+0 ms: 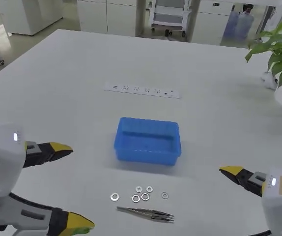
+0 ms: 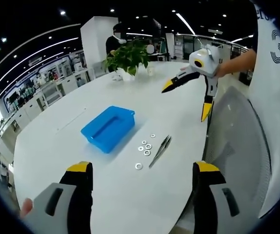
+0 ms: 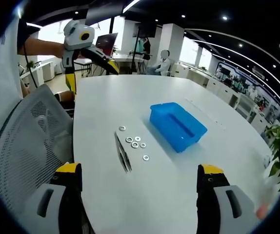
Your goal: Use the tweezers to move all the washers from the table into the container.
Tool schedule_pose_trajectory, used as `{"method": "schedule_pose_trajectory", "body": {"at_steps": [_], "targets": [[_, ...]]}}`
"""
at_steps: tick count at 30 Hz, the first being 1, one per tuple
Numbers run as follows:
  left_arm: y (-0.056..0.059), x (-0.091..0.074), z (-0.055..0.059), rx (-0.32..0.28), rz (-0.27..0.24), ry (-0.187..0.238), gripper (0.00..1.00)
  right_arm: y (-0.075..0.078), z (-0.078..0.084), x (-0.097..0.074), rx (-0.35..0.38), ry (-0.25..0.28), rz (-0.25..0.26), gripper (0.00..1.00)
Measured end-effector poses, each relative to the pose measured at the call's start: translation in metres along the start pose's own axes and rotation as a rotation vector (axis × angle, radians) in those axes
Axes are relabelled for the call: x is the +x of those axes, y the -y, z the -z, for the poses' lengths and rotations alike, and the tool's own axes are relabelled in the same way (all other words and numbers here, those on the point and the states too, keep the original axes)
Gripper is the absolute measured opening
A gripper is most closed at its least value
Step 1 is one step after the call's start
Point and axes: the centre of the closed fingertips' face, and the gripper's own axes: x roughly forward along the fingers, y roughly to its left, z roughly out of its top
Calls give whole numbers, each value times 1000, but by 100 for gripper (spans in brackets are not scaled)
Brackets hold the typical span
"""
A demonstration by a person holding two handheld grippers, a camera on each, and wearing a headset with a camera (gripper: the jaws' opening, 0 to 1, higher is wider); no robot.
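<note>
Head view: the left gripper (image 1: pixel 82 187) is held low over the near part of the table (image 1: pixel 57 88). Its yellow-tipped jaws point across toward the right gripper (image 3: pixel 139 169), are spread wide apart and hold nothing. The right gripper is held opposite it, above the table edge. Its jaws are likewise spread wide and hold nothing.

Task items:
- Six washers (image 1: pixel 145 196) lie loose on the table between the two grippers.
- The tweezers (image 1: pixel 146 212) lie flat just beside the washers, untouched by either gripper.
- The blue container (image 1: pixel 146 156) stands beyond the washers, ahead of both grippers and well apart from them.

Markings: in the left gripper view, a large dark "3" (image 2: pixel 279 46) is printed on white fabric next to the arm that holds the right gripper. The smaller lettering above it is cut off and unreadable.

Surroundings: the table is large, white and smooth. A white power strip (image 1: pixel 142 90) lies beyond the container. A green potted plant (image 1: pixel 281 54) stands at the far corner on the right gripper's side. A grey mesh chair (image 3: pixel 28 141) sits beside the near edge. The room is an open hall with ceiling spotlights.
</note>
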Motion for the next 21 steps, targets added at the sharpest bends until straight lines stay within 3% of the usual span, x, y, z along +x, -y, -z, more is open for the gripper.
{"method": "schedule_pose_trajectory", "body": {"at_steps": [13,21], "targets": [[-12,10,-1,6,31,-5,89,5,6,0,24,-7,-2,98],[-13,12,-2,11,47,-7,88,5,10,3,35,-17,-16,98]]}}
